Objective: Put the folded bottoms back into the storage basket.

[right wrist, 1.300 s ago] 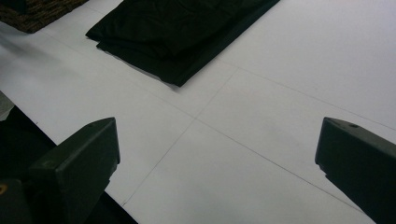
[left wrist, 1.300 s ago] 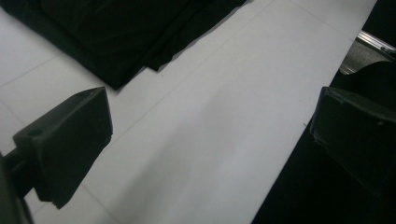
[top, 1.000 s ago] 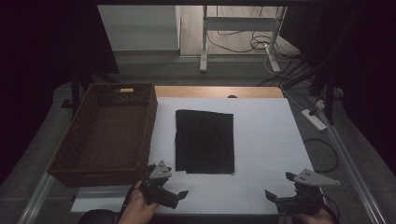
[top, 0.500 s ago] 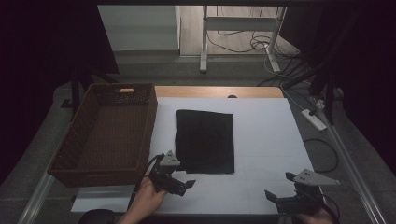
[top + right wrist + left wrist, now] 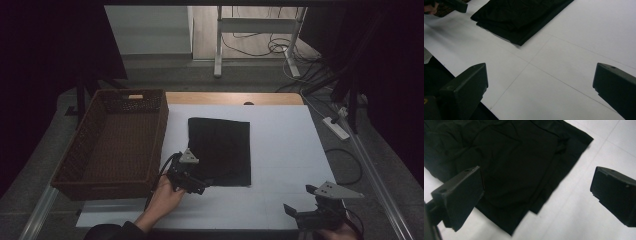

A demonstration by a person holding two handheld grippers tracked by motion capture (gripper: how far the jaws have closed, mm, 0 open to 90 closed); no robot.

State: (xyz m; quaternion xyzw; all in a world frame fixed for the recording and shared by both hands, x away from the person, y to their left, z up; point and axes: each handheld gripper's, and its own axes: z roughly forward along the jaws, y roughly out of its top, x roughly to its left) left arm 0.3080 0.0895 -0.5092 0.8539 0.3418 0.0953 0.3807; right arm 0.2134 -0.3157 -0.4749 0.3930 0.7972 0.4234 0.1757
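Observation:
A folded black cloth (image 5: 220,149) lies flat in the middle of the white table sheet (image 5: 280,140). My left gripper (image 5: 196,184) hovers at the cloth's near left corner, jaws wide open. In the left gripper view the cloth (image 5: 514,165) lies spread under and between the jaws, its corner edge close below. My right gripper (image 5: 305,216) stands open at the table's front right, well away from the cloth. The right gripper view shows bare white sheet between its jaws and the cloth (image 5: 516,17) farther off.
A brown wicker basket (image 5: 85,150) stands empty at the left of the table. A wooden strip (image 5: 235,98) runs along the far edge. A power strip (image 5: 338,128) and cables lie on the floor to the right.
My left gripper has moved forward and right, from the front edge up to the cloth's near left corner. The right gripper has stayed put.

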